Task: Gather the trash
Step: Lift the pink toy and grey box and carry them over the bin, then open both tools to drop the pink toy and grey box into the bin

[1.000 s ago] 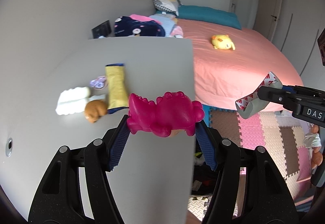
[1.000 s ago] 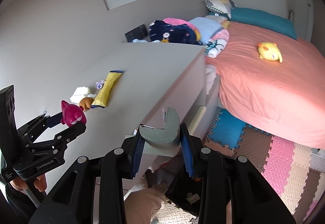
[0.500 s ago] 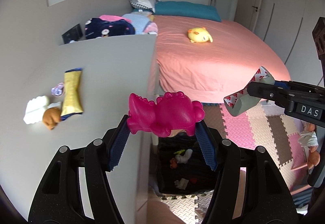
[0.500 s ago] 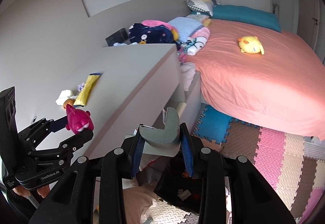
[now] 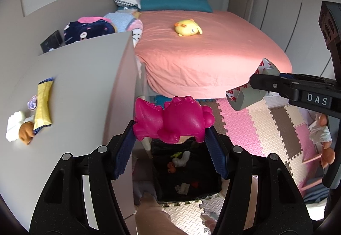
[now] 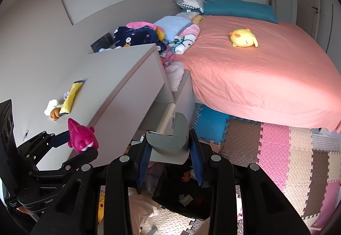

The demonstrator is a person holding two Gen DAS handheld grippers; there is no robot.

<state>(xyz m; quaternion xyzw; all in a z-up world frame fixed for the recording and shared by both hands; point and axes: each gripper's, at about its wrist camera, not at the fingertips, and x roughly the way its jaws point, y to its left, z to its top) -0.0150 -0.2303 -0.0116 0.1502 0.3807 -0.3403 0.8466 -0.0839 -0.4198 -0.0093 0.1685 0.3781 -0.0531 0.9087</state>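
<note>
My left gripper (image 5: 170,139) is shut on a magenta toy dinosaur (image 5: 172,119) and holds it above a black trash bin (image 5: 185,173) on the floor beside the grey dresser (image 5: 81,77). The dinosaur also shows in the right wrist view (image 6: 82,137). My right gripper (image 6: 169,149) is shut on a grey foam corner guard (image 6: 170,137), seen from the side in the left wrist view (image 5: 247,94), over the same bin (image 6: 183,194). A yellow wrapper (image 5: 43,105), a white wad (image 5: 13,124) and a small brown toy (image 5: 25,132) lie on the dresser top.
A bed with a pink sheet (image 5: 202,53) and a yellow plush (image 5: 188,28) fills the right. Foam puzzle mats (image 5: 266,128) cover the floor. Folded clothes (image 6: 138,34) are piled behind the dresser. The bin holds several scraps.
Both grippers have moved right, off the dresser top and out over the black bin, still holding the dinosaur and the foam guard.
</note>
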